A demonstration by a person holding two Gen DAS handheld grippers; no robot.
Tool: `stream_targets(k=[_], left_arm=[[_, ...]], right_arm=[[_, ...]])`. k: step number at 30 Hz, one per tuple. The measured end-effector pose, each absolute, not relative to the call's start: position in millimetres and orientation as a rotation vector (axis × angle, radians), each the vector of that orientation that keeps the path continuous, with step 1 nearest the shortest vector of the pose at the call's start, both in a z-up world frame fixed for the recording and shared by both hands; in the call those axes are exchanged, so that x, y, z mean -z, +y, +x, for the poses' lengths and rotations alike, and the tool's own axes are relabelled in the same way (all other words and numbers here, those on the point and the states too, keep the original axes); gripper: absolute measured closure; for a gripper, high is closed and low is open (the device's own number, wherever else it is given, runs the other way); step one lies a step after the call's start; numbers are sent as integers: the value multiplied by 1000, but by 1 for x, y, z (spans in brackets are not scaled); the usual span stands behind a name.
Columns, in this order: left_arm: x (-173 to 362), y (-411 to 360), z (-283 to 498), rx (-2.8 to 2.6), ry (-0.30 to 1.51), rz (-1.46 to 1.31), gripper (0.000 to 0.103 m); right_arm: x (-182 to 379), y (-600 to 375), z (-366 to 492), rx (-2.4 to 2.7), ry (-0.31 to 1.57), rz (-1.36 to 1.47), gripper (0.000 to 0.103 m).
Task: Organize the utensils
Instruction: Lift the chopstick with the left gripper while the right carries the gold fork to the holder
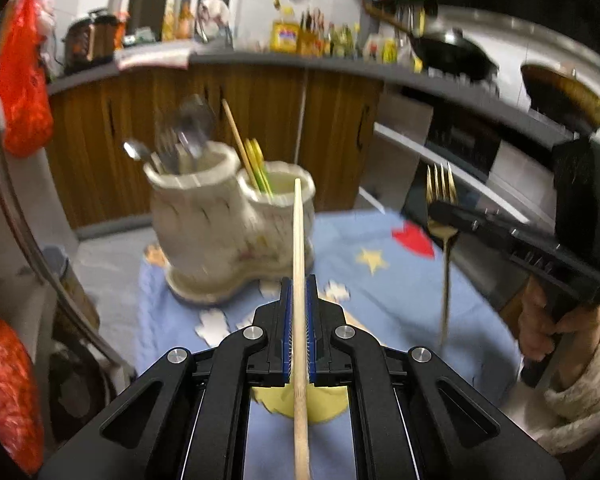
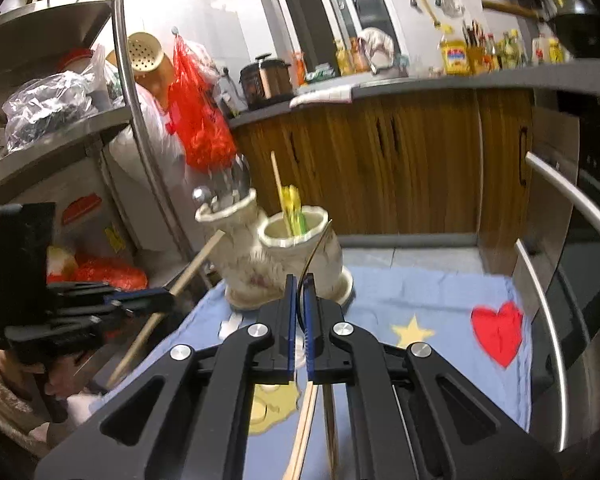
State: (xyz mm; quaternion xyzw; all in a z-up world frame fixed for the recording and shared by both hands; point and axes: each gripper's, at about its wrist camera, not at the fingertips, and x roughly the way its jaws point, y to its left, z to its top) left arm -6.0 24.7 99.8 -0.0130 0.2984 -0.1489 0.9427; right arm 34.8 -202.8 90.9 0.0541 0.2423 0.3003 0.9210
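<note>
The landmark is the cream ceramic two-cup utensil holder (image 1: 228, 224), which stands on the pale blue cloth with star and heart patches (image 1: 388, 280). Its left, taller cup holds the steel spoons and forks (image 1: 180, 140); its right, lower cup holds the yellow-green chopsticks (image 1: 256, 164) and one plain wooden stick. In front of the holder and raised above the cloth, the left gripper (image 1: 299, 292) has its jaws closed on the long pale wooden chopstick (image 1: 298, 280), whose tip points toward the rim of the right cup and appears short of it. To the right of the holder, the right gripper (image 2: 299, 292) has its jaws closed on the slim gold-coloured metal fork (image 1: 444, 216), gripped just below the tines with the tines upward and the handle hanging free above the cloth. In the right wrist view, further wooden sticks (image 2: 312, 420) lie on the cloth below that gripper, in front of the holder. The step in hand appears to be transport: both utensils are lifted and carried, and neither is yet in a cup. The next move probably calls for tilting the chopstick toward vertical over the right cup before release, and for bringing the fork over the left cup, handle down. Some motion blur limits finer judgement of clearance.
</note>
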Motion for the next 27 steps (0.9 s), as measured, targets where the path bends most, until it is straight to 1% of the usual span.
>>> stream_targets(k=[5,15,20,22,27], left_arm=[[-125,37,8,281,497,-41,97],[-170,60,69,265,292,-87,97],[-178,68,95,269,236,-140,97],[-178,67,102,266,186,-139,97],[-169,63,119,218,115,-136,97]], right_arm=[[-117,-186,50,-605,440,113,100],[-180,-153,93,-574,323,122,101],[-201,-144,110,-576,286,144,101],[-205,-142,114,-581,268,158,101],[-198,-134,130,-579,274,174,101]])
